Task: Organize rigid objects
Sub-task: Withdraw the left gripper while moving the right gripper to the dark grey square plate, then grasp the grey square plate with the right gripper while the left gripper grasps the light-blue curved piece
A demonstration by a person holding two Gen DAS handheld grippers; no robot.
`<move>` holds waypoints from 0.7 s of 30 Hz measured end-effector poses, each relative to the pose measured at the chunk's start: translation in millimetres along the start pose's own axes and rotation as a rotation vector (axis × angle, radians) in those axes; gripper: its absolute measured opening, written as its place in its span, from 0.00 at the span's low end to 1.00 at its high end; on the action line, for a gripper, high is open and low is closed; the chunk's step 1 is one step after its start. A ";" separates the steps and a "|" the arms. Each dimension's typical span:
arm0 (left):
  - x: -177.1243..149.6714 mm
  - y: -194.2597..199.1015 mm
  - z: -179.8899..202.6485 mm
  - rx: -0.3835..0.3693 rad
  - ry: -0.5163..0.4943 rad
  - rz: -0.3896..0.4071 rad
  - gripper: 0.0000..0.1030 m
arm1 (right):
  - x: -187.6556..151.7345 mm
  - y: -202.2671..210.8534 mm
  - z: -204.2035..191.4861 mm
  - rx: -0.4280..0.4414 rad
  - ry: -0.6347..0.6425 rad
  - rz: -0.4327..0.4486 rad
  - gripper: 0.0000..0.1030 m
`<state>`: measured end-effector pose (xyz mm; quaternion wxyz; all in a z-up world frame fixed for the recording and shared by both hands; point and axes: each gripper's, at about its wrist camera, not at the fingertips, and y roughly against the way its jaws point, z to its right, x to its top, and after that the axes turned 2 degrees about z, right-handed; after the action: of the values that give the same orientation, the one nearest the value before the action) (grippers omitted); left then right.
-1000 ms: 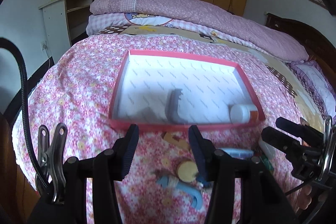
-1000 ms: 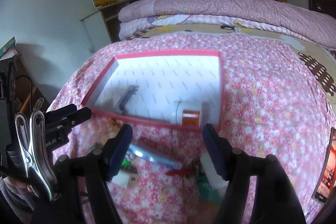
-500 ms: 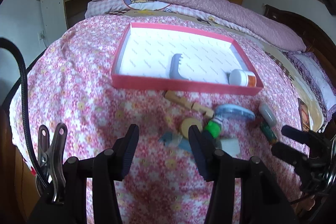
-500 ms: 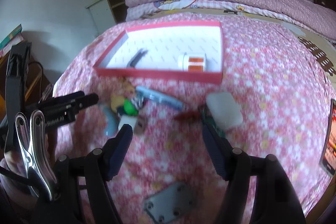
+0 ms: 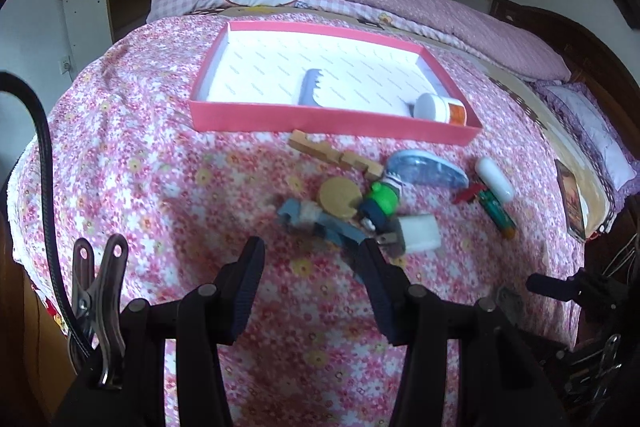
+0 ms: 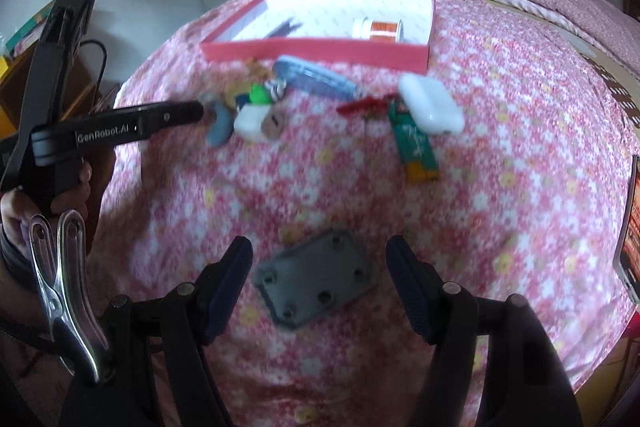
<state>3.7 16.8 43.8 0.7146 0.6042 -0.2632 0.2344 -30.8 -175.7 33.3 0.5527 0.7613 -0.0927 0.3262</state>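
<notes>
Floral bedspread (image 6: pixel 500 155) fills the frame; right tool (image 6: pixel 318 279), empty and spreading, should straddle the grey plate (image 6: pixel 316 277) low-centre squarely; left tool (image 5: pixel 310 287) stands spread, empty.

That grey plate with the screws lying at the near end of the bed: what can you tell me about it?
The grey plate is a flat rectangle with rounded corners, dull like metal or plastic, with round screw heads or holes dotting its face. It lies flat and slightly askew on the flowered bedspread, apart from the other clutter. The right tool, its jaws opening, frames it without touching.
</notes>
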 end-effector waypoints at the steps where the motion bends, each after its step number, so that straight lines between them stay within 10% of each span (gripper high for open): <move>1: -1.1 0.1 0.8 -0.005 0.000 -0.003 0.50 | -1.8 -1.7 0.4 0.013 -0.003 -0.014 0.73; 21: -15.3 -17.4 13.8 -0.050 -0.040 -0.044 0.50 | -14.8 -12.7 -14.1 -0.026 0.093 -0.029 0.73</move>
<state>2.2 0.2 22.6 0.7292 0.5964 -0.2696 0.1998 -41.3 -161.5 17.0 0.5709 0.7393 -0.0603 0.3519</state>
